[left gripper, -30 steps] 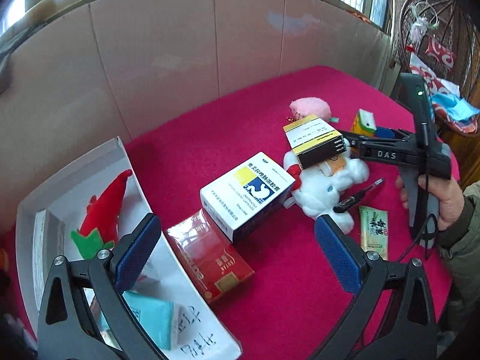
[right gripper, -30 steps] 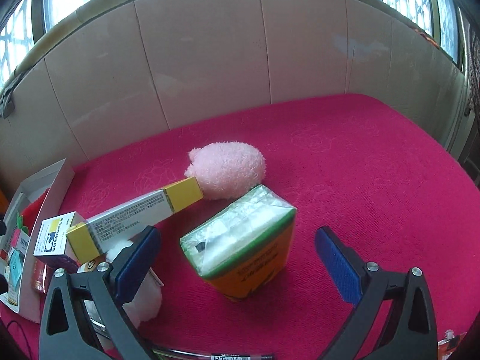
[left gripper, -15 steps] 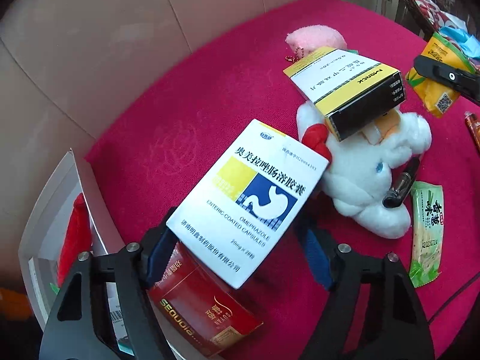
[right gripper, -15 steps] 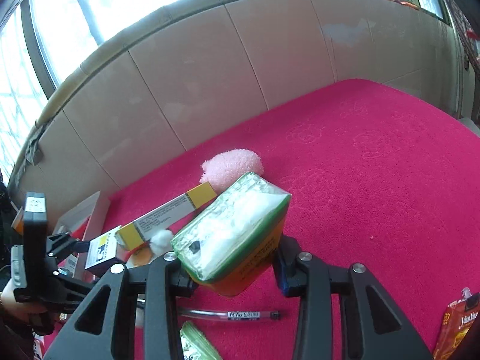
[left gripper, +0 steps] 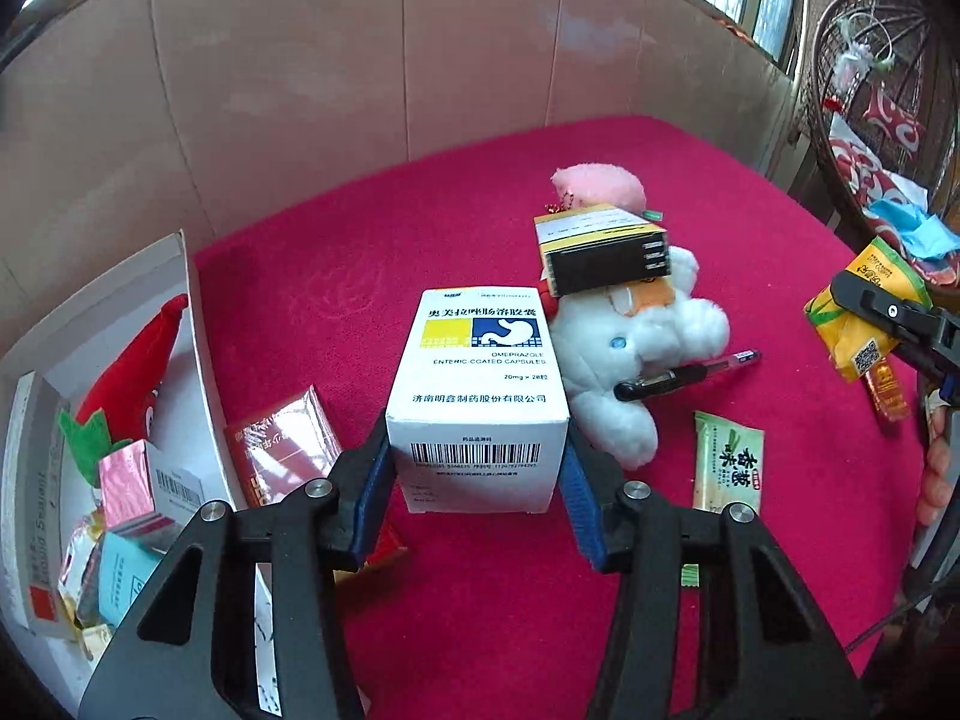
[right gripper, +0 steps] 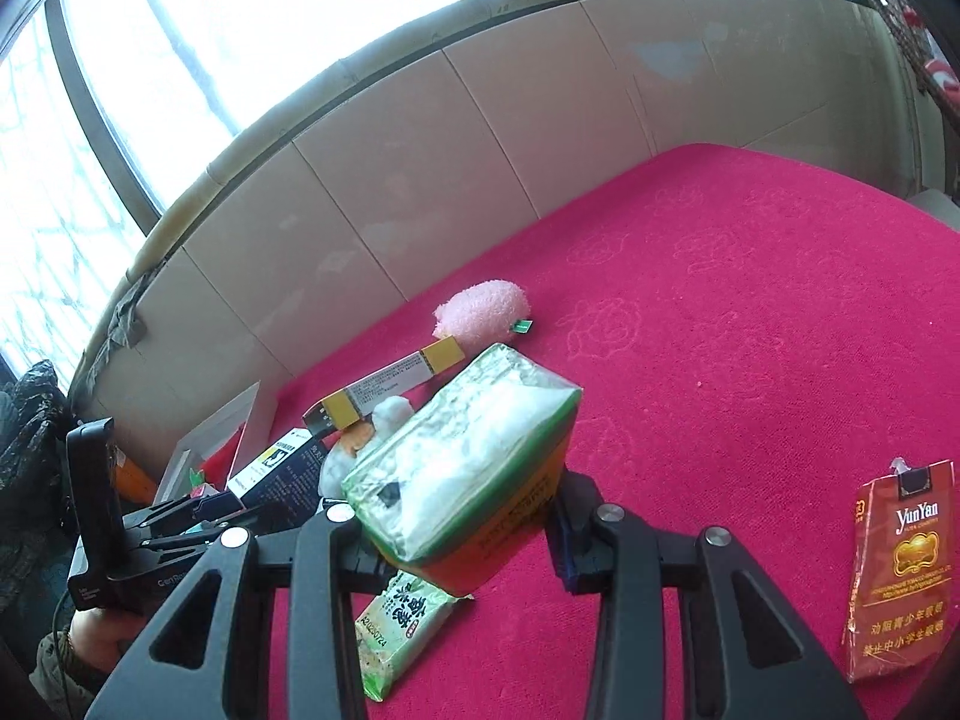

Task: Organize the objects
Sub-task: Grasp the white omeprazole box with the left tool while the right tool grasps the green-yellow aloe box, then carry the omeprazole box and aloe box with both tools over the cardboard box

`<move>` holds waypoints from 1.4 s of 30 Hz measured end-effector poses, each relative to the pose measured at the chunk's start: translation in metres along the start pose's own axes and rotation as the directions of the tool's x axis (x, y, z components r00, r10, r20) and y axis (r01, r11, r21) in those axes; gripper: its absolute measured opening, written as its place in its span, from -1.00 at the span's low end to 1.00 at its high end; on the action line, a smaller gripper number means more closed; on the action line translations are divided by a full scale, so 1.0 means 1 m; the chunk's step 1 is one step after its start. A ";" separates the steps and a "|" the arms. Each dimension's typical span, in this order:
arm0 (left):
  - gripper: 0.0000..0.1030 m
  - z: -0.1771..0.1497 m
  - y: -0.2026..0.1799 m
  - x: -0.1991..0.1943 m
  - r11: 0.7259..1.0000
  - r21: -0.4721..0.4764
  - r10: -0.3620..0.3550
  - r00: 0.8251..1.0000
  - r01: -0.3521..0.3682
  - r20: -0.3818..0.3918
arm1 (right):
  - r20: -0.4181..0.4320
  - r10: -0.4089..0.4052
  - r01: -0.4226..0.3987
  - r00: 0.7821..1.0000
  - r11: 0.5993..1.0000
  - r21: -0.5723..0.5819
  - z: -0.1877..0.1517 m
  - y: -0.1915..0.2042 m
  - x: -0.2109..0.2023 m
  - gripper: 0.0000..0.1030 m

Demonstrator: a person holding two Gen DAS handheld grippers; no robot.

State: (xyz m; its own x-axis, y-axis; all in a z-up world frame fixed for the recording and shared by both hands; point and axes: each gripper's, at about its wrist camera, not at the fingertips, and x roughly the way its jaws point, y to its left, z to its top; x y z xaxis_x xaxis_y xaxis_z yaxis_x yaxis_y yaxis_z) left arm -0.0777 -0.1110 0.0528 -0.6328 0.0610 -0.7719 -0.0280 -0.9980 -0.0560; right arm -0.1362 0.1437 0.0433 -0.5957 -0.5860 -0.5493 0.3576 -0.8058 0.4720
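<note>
Both grippers are carrying something at once, so this looks like the pick-and-carry part of the tidying. The left gripper (left gripper: 477, 471) is clamping a white pill box (left gripper: 480, 384) between its blue pads (left gripper: 373, 489), holding it upright and seemingly clear of the red cloth (left gripper: 690, 192). The right gripper (right gripper: 456, 531) is pinching a tissue pack (right gripper: 465, 468), orange-sided with a clear top, also raised off the cloth.

The white tray (left gripper: 198, 324) is sitting at the left, already holding a red plush (left gripper: 135, 372) and several small packets. I reckon the next move is swinging the pill box left over the tray wall and lowering it into a free spot before letting go; the tissue pack would have to travel much farther across.

Still lying out are a white plush (left gripper: 648, 348) with a yellow box (left gripper: 603, 252) resting on it, a pen (left gripper: 690, 373) against its side, a pink plush (left gripper: 597, 186) behind, a green sachet (left gripper: 727, 462) and a red carton (left gripper: 279, 450) beside the tray.

The pill box is reading "OMEPRAZOLE ENTERIC-COATED CAPSULES, 20mg × 28", with Chinese lettering, a stomach logo and a barcode. A red cigarette pack (right gripper: 900, 570) at the far right is reading "YunYan". The sachet is showing Chinese characters, and "20230724" in the right view.
</note>
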 end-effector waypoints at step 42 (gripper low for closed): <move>-0.02 -0.031 -0.032 -0.075 0.990 -0.132 -0.019 0.968 0.054 0.251 | 0.009 0.122 -0.120 0.993 0.988 -0.099 -0.011 0.055 -0.040 -0.26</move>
State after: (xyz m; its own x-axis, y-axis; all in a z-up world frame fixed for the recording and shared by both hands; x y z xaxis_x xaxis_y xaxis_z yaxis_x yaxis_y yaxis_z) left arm -0.0059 -0.0830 0.0927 -0.8063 0.0750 -0.5867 0.0401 -0.9827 -0.1807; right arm -0.0848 0.1216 0.0841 -0.5541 -0.6790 -0.4816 0.4960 -0.7339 0.4641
